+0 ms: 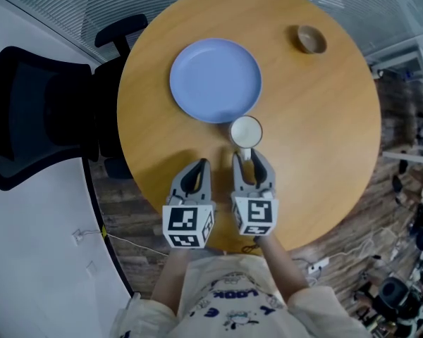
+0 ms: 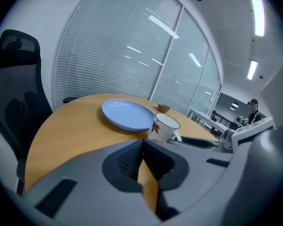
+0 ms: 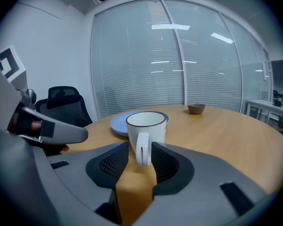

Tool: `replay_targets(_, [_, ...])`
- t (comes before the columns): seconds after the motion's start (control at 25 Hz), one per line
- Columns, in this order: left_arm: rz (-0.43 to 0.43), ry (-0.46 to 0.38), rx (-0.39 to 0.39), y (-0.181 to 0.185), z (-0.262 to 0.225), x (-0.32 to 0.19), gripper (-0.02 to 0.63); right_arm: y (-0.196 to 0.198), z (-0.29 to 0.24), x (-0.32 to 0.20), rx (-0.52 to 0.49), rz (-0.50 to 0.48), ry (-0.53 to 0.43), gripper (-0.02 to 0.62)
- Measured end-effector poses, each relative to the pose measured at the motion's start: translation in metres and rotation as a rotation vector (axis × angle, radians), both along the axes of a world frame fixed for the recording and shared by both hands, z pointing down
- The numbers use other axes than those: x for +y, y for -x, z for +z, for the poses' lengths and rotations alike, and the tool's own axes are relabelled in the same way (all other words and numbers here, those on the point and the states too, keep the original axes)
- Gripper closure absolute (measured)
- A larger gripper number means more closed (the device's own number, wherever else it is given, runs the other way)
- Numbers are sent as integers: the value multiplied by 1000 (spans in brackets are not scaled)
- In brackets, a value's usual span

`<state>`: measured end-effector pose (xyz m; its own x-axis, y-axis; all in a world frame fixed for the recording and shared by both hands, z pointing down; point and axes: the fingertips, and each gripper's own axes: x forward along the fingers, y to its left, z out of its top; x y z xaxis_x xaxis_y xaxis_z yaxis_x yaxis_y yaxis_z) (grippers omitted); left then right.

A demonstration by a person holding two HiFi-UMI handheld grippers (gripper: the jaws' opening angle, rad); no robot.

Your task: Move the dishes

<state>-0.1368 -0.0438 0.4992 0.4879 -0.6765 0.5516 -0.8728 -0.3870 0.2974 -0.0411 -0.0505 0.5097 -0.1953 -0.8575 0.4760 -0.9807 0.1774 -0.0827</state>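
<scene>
- The right hand-held gripper point(image 3: 140, 147) had its jaws apart, with the handle of the mug point(image 3: 146, 126) standing between the pads. A thin gap showed on each side, so nothing was gripped.
- The mug stood upright on the surface point(image 1: 324, 118), just beside the near rim of the plate point(image 1: 215, 79).
- The left hand-held gripper point(image 2: 142, 142) was empty, its jaws meeting at the tips, and it hung beside the right one.
- The step looked like work at the handle. If the mug was to be lifted, the pads ought to close squarely on the handle's upright part, near the cup wall, so the mug would not swing.
- If the mug was to be left there, the gripper should draw straight back along its own line. Any sideways drift could hook the handle and tip the mug onto the plate.
- The head view alone gave the layout: the plate at the far left, the mug point(image 1: 246, 131) before it, the bowl point(image 1: 311, 39) well apart at the far right, and a chair point(image 1: 42, 111) beside the surface.
- That view did not show the gaps at the handle; only the right gripper view did.
- The left gripper view alone showed a red leaf mark on the mug's side point(image 2: 166, 126).
</scene>
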Motion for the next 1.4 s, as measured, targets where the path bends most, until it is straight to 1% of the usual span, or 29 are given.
replay_targets(0.08, [-7,-2,6,2,-3,-3,603,-1,-6,3,-2,-10,-5,451])
replay_targets(0.24, [-15,-17,6,8,-13,-14,603,-19,-25,9,0,8,-26,448])
replay_targets(0.36, [-11,-37,4,10,-27,-27,603,-55,-43,2,39,51,-45,448])
replay_targets(0.44, [-2,-46,0,11,-35,-38,603,-85,-60,-12,50,116,-75,448])
replay_targets(0.56, [10,-78,-10,9,-51,-57,603,-131,-88,-40,58,204,-145,449])
replay_targets(0.72, [15,-107,-10,4,-71,-83,603,-181,-127,-80,3,283,-206,449])
replay_targets(0.8, [13,-112,-5,0,-79,-95,603,-201,-143,-101,-23,303,-215,449])
replay_targets(0.96, [30,-123,1,-11,-88,-116,603,-238,-143,-143,-64,341,-172,449])
replay_targets(1.08, [51,-122,-12,-18,-89,-129,603,-260,-123,-172,-105,367,-107,449])
replay_targets(1.28, [57,-120,-28,-29,-87,-155,603,-293,-89,-220,-100,380,-9,449])
replay_targets(1.4, [50,-103,-32,-33,-78,-170,603,-312,-65,-244,-151,416,58,449])
